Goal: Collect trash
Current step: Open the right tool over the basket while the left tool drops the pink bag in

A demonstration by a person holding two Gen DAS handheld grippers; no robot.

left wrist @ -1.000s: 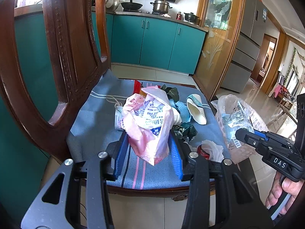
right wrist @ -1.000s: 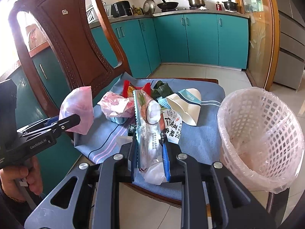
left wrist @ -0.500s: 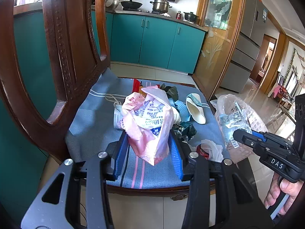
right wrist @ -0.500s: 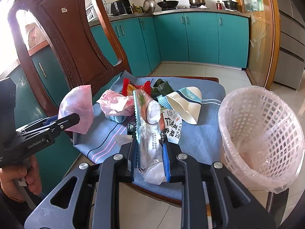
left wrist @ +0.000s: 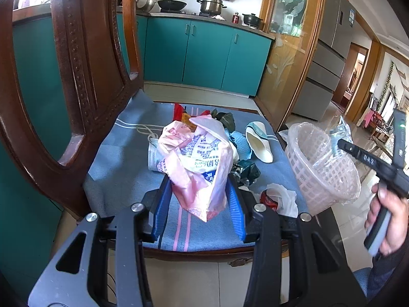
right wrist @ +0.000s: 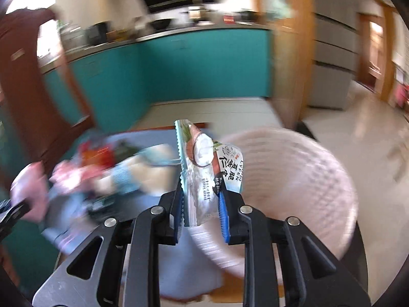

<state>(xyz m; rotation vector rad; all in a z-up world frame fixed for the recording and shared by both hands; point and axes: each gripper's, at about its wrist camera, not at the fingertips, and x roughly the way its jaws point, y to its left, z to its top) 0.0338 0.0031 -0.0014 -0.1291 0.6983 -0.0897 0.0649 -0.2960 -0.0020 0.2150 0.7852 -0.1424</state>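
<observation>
Left hand-held gripper (left wrist: 198, 199) pinching pink plastic bag (left wrist: 198, 163) above chair cushion (left wrist: 120, 161). Right hand-held gripper (right wrist: 202, 199) clamped on snack wrapper (right wrist: 202, 168), beside white basket (right wrist: 294, 179).

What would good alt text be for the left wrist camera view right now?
The left gripper clamps a crumpled pink plastic bag above a blue chair cushion strewn with wrappers. To the right, a lined white mesh basket sits by the chair, and the right gripper holds a clear wrapper over it.
</observation>
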